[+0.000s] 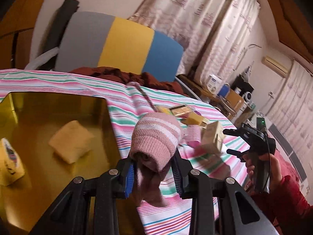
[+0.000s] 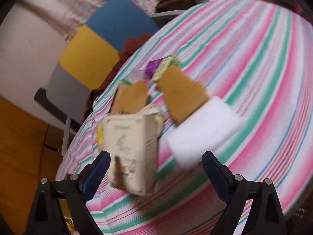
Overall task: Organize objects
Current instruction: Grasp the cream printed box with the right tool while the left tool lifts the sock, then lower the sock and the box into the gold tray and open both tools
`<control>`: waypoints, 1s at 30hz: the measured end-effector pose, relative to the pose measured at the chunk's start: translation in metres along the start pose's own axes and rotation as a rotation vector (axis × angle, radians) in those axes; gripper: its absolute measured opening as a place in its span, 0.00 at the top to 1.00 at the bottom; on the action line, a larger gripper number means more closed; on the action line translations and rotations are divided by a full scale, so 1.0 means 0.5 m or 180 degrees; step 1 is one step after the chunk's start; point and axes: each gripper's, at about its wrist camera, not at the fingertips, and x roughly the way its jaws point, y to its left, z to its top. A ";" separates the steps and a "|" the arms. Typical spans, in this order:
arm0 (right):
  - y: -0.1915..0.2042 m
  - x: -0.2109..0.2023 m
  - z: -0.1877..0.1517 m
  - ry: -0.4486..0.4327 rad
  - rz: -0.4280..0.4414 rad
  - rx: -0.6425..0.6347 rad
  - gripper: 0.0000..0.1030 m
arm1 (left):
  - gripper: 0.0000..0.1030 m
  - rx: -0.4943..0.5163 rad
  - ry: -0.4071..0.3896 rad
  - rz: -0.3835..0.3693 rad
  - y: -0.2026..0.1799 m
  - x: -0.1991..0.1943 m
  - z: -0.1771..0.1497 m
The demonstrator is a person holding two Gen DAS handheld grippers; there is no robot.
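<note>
Two grippers work over a bed spread with a pink, green and white striped sheet (image 1: pixel 125 98), the largest thing in view. Behind it leans a folded mat (image 1: pixel 121 45) in grey, yellow and blue panels, with a dark red cloth (image 1: pixel 137 78) bunched at its foot. On the sheet's near left side sits a gold box (image 1: pixel 58 105), open at the top; inside it lie a pale yellow folded cloth (image 1: pixel 71 142) and, towards the left wall, a roll of tape (image 1: pixel 10 159).

The left gripper (image 1: pixel 153 171) is clenched on a pink and white striped sock (image 1: pixel 156 137), held just beside the box's right rim, above the sheet.

The right gripper (image 2: pixel 154 168), seen from the left camera in a hand (image 1: pixel 260 168) with a red sleeve, has its jaws spread wide; a cream carton (image 2: pixel 133 152) is blurred between them, close by the left finger, and whether it touches it I cannot tell. Beyond the carton lie two brown card pieces, a white pad (image 2: pixel 203 129) and a cluster of small packets (image 2: pixel 160 68).
</note>
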 end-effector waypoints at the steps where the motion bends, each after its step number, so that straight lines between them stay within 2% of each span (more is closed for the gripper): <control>1: 0.013 -0.005 -0.008 0.0018 0.0009 -0.0091 0.07 | 0.68 -0.0013 -0.0005 0.0024 0.006 -0.005 -0.002; 5: 0.078 0.024 -0.025 -0.0023 -0.0267 -0.0608 0.07 | 0.68 -0.0091 -0.0043 0.0144 0.039 -0.023 -0.005; 8: 0.104 0.060 -0.031 -0.0010 -0.0358 -0.0742 0.09 | 0.68 -0.0117 -0.0059 0.0217 0.059 -0.032 -0.004; 9: 0.110 0.068 -0.035 -0.0018 -0.0378 -0.0749 0.16 | 0.68 -0.0121 -0.0065 0.0245 0.065 -0.037 -0.004; 10: 0.114 0.089 -0.032 -0.0005 -0.0401 -0.0751 0.29 | 0.68 -0.0123 -0.0073 0.0263 0.070 -0.041 -0.005; 11: 0.114 0.095 -0.035 0.0032 -0.0438 -0.0752 0.37 | 0.68 -0.0123 -0.0080 0.0287 0.076 -0.047 -0.005; 12: 0.113 0.105 -0.040 0.0092 -0.0491 -0.0737 0.40 | 0.68 -0.0126 -0.0081 0.0311 0.082 -0.052 -0.004; 18: 0.111 0.104 -0.060 0.0035 -0.0509 -0.0660 0.45 | 0.68 -0.0185 -0.0094 0.0450 0.112 -0.072 -0.007; 25: 0.140 0.037 -0.084 -0.0197 -0.0475 -0.0766 0.49 | 0.68 -0.0366 0.0038 0.0510 0.143 -0.071 -0.015; 30: 0.172 0.011 -0.106 -0.0177 -0.0278 -0.0731 0.49 | 0.68 -0.0370 0.0053 0.0549 0.148 -0.080 -0.016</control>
